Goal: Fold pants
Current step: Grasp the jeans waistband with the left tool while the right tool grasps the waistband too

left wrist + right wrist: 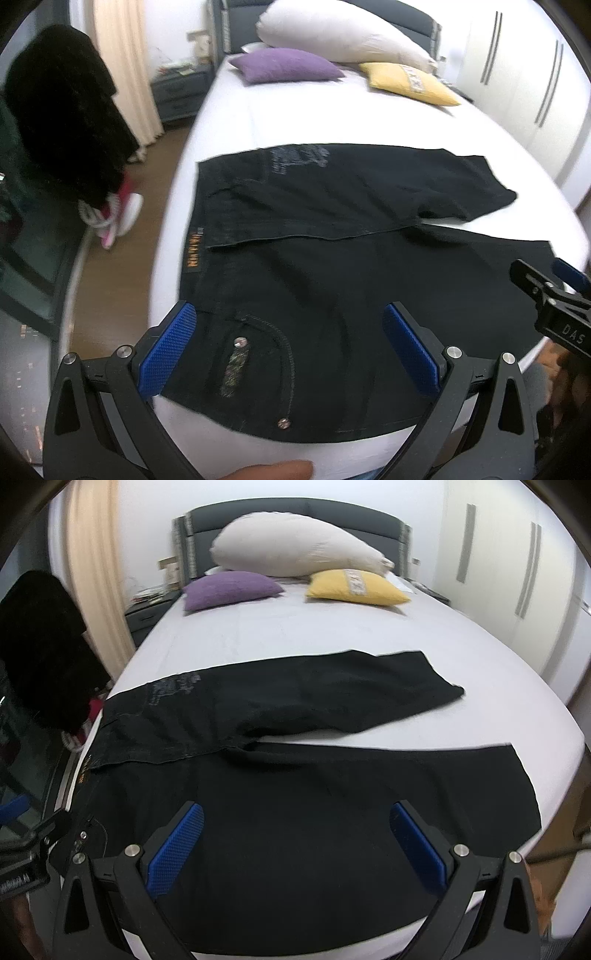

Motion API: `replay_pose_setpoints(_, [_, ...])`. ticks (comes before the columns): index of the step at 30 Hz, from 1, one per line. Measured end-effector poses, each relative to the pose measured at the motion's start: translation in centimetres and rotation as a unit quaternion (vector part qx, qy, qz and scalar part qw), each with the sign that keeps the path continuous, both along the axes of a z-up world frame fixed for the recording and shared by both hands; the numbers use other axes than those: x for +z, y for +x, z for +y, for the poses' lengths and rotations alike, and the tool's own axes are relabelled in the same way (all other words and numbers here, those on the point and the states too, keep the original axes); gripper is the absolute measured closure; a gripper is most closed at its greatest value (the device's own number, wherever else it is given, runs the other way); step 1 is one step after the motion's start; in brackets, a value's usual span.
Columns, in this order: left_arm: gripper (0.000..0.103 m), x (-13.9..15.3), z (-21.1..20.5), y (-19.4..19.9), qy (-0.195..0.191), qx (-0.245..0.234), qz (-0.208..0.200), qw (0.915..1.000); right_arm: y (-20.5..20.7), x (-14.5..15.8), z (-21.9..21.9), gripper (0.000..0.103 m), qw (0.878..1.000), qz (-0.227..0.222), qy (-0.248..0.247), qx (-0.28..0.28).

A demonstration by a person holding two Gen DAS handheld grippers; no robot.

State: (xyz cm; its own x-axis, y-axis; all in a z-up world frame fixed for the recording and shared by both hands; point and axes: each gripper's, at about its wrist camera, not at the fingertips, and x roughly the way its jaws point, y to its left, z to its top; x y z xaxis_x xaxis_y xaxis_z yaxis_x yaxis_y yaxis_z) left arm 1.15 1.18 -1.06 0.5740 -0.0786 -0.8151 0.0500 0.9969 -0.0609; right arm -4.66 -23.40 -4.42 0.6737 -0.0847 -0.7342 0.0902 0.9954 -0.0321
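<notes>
i see the black pants (332,266) spread flat across the foot end of the bed (280,118), waistband toward the left edge of the mattress and both legs running off to the right. the far leg (332,686) angles away toward the pillows, the near leg (369,782) lies along the front edge, and a wedge of white sheet shows between them. an orange label (192,254) sits on the waistband, and a stitched pocket (258,354) with metal studs lies just below my left view.

my left gripper (291,347) hangs over the waist and pocket area with its jaws spread wide, holding nothing; the blue pads (170,350) are apart from the cloth as far as i can tell. my right gripper (295,845) hovers over the near leg, jaws likewise wide apart and empty, blue pads (421,845) on either side of bare black fabric. in the left view the right gripper's black body shows at the right edge, near the near leg's hem.

at the head of the bed a large white pillow (295,550) rests on top of a purple cushion (229,589) and a yellow cushion (354,587). a dark garment (62,110) hangs to the left of the bed, with pink and white shoes (118,218) on the wood floor beneath it. a white wardrobe (535,81) stands along the right side.
</notes>
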Motion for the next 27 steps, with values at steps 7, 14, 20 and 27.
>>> replay_pose_setpoints(7, [0.000, -0.9, 0.7, 4.3, 0.015, -0.012, 0.003, 0.9998, 3.3, 0.8, -1.2, 0.000, 0.997, -0.002, 0.027, 0.070])
replay_pose_setpoints(14, [0.000, -1.2, 3.1, 15.0, 0.046, -0.017, -0.004, 0.9988, 9.2, 1.3, -1.3, 0.000, 0.984, -0.009, 0.020, 0.177])
replay_pose_setpoints(20, [0.000, -3.4, 3.1, 26.1, 0.067, -0.071, 0.025, 0.9949, 15.2, 0.2, -1.9, 0.011, 0.969, 0.008, 0.025, 0.247])
replay_pose_setpoints(27, [0.002, -8.1, 2.6, 34.1, 0.077, -0.152, 0.084, 0.9817, 20.1, -1.6, -2.1, 0.017, 0.949, 0.025, 0.031, 0.313])
